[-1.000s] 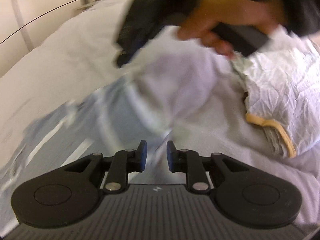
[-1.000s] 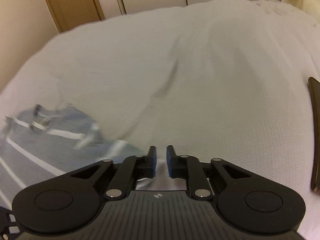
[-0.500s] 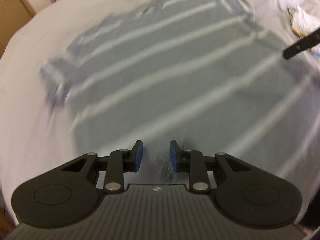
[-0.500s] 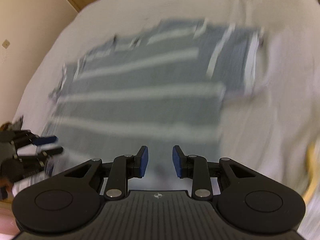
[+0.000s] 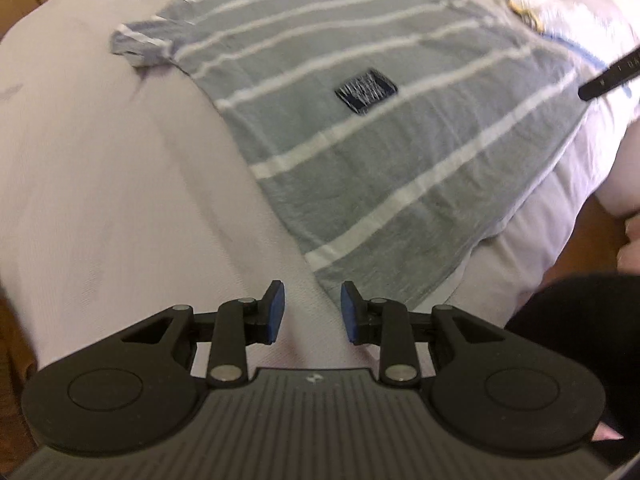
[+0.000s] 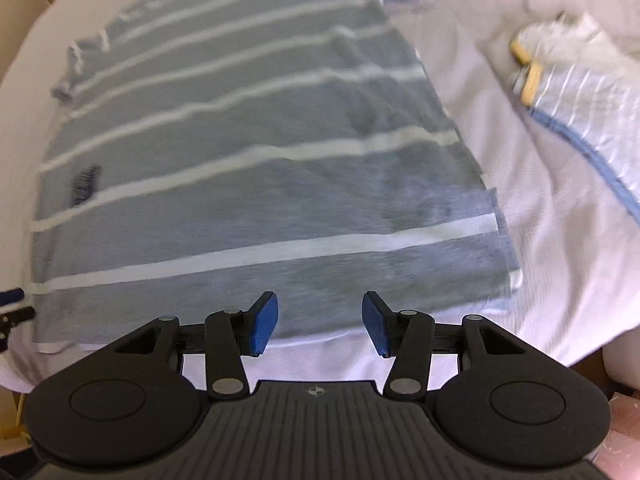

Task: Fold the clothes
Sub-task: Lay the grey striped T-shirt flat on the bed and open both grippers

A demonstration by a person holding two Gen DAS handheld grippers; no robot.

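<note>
Left tool (image 5: 312,312) and right tool (image 6: 319,328) both hover low with fingers spread apart, gripping nothing.

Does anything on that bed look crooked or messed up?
Mostly no: the striped shirt lies spread flat on the bed. Only its sleeve looks bunched, and crumpled white clothes sit heaped beside it.

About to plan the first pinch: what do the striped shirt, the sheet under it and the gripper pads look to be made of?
Striped shirt: soft matte knit, probably cotton jersey; it lies limp with gentle ripples. Dark patch: seemingly a woven or printed label. Bed sheet: pale matte woven fabric, finely textured. Left gripper and right gripper pads: blue, ribbed, likely rubber, on black matte plastic.
</note>
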